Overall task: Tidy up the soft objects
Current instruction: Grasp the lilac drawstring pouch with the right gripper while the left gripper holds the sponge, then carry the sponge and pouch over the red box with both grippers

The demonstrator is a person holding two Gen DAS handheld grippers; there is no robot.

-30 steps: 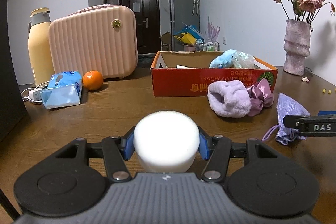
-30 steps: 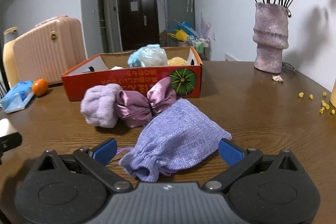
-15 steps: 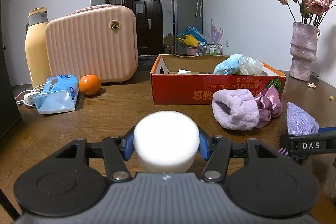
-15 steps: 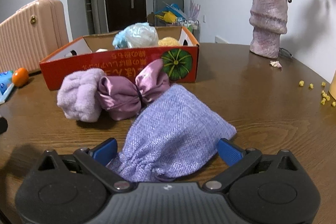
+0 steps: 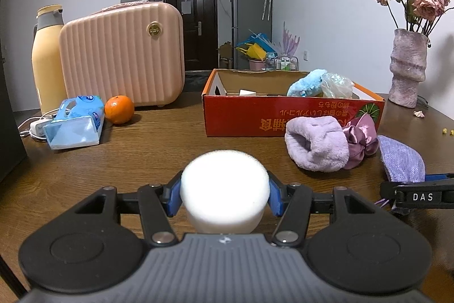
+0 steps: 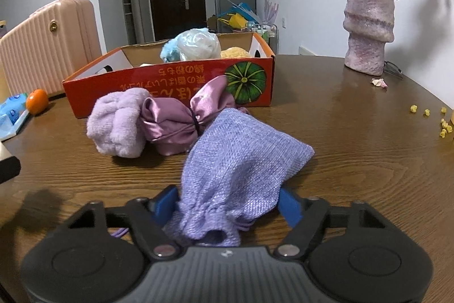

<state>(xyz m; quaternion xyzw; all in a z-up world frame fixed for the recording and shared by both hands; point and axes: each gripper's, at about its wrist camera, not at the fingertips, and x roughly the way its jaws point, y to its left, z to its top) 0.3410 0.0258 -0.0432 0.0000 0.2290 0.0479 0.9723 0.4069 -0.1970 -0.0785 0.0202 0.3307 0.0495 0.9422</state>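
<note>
The left hand-held gripper (image 5: 224,196) is clamped on a white sponge (image 5: 224,189): both blue pads press its sides, and it sits above the brown worktop (image 5: 159,149), short of the box.

The right hand-held gripper (image 6: 227,203) is closing its jaws around the neck of a lilac pouch (image 6: 241,161). The blue pads touch the gathered fabric on both sides, near the drawstring mouth. The pouch's far end lies on the worktop; whether the neck is lifted I cannot tell. In the left wrist view the pouch (image 5: 401,161) lies at the far right, with the other gripper's black finger marked DAS just in front of it.

Just behind the pouch lie a satin bow (image 6: 181,118) and a fluffy purple roll (image 6: 119,127), touching each other and lying close against the front wall of a red box (image 6: 170,84). In the box are a blue plush (image 6: 168,50), a clear bag (image 6: 200,44) and something yellow (image 6: 234,51).

To the left on the worktop stand a pink case (image 5: 122,56) and a cream flask (image 5: 48,58), with an orange (image 5: 119,109) and a tissue pack (image 5: 75,122) before them. A vase (image 6: 369,24) of dried roses stands to the right behind the box, with yellow crumbs (image 6: 425,112) scattered near the edge.
</note>
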